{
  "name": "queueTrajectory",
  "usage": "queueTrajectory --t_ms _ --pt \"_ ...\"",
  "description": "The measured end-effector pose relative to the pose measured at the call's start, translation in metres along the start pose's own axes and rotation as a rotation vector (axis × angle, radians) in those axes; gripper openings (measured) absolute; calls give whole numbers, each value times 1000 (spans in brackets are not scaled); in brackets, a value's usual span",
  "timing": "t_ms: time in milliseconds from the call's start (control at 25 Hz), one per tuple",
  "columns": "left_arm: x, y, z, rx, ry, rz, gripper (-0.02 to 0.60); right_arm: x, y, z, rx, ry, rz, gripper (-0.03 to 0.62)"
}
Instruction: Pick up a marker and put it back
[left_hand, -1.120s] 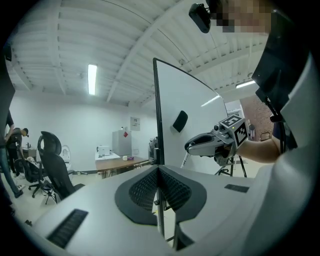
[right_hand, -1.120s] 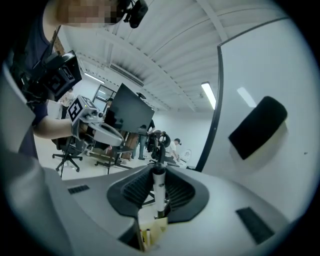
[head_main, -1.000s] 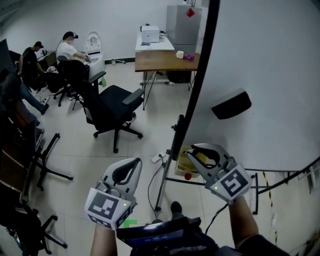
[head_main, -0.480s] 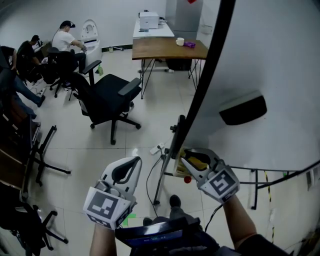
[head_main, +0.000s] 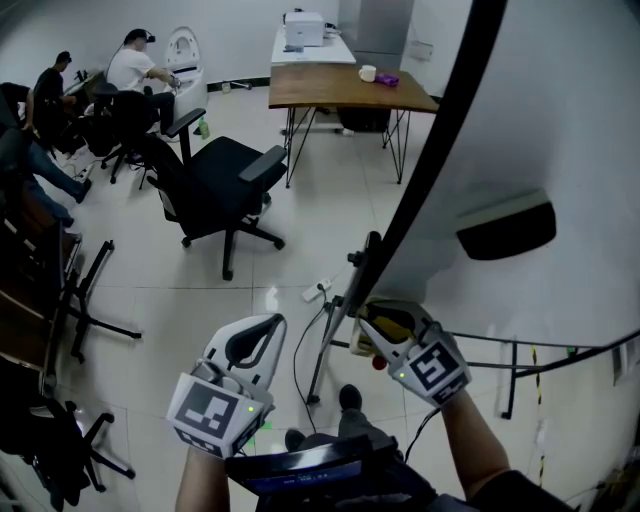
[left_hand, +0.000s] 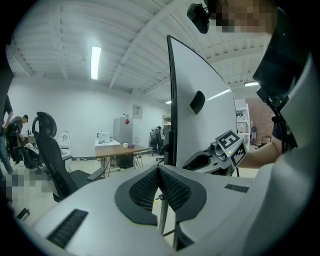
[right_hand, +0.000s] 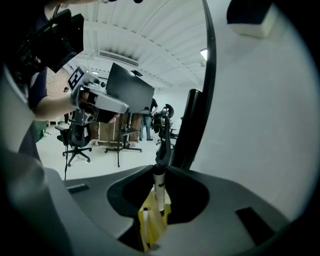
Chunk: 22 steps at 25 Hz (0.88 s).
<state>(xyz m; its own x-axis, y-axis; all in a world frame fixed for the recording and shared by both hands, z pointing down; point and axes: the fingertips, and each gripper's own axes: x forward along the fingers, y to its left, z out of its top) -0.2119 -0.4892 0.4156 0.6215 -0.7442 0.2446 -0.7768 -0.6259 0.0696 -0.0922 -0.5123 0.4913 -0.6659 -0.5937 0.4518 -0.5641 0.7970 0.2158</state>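
- Yellow box (right_hand: 150, 226) at the foot of the whiteboard (head_main: 560, 120): this is where the marker (right_hand: 158, 192) stands upright. Its lower end sits down in the box and its top is caught between the jaws of my right gripper (right_hand: 159, 169).
- Those jaws are drawn in on the marker's upper end, one on each side. As far as the right gripper view shows, they are touching it.
- My left gripper (left_hand: 159, 171) hangs idle, well apart to the left. Its jaws are pressed together on nothing, the ribbed pads meeting.
- The step in hand, as I judge it, is the grasp at the box: the marker is held but is not clear of the box. I cannot tell from this moment alone whether I am about to lift it out or am setting it back.
- If it is the lift, the next move calls for a straight pull along the marker's length, so that it clears the box without tipping it. If it is the return, I need only ease the jaws apart and back away.
- Over the past second my right gripper has worked leftward. It is now just beside the whiteboard's black stand post (head_main: 362, 265).
- My left gripper has barely shifted in that time.
- The head view has swung, so the black eraser (head_main: 505, 228) on the board now sits lower and further right in frame.
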Motion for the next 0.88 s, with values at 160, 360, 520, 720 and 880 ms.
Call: queueTrajectory --t_ms 160,360,520,720,880 --pt "3 2 -4 -7 11 1 -2 5 0 -9 -6 28 -2 94" --pt "6 0 -9 2 19 0 -2 10 1 -21 -24 58 -10 94" --pt "5 -1 -10 1 17 4 -2 10 2 -22 -10 50 -2 95" --pt "4 3 -9 -2 11 14 -2 11 0 -24 15 43 -9 99" --pt "-2 6 -5 -3 1 26 -2 6 -2 -7 0 6 -11 104"
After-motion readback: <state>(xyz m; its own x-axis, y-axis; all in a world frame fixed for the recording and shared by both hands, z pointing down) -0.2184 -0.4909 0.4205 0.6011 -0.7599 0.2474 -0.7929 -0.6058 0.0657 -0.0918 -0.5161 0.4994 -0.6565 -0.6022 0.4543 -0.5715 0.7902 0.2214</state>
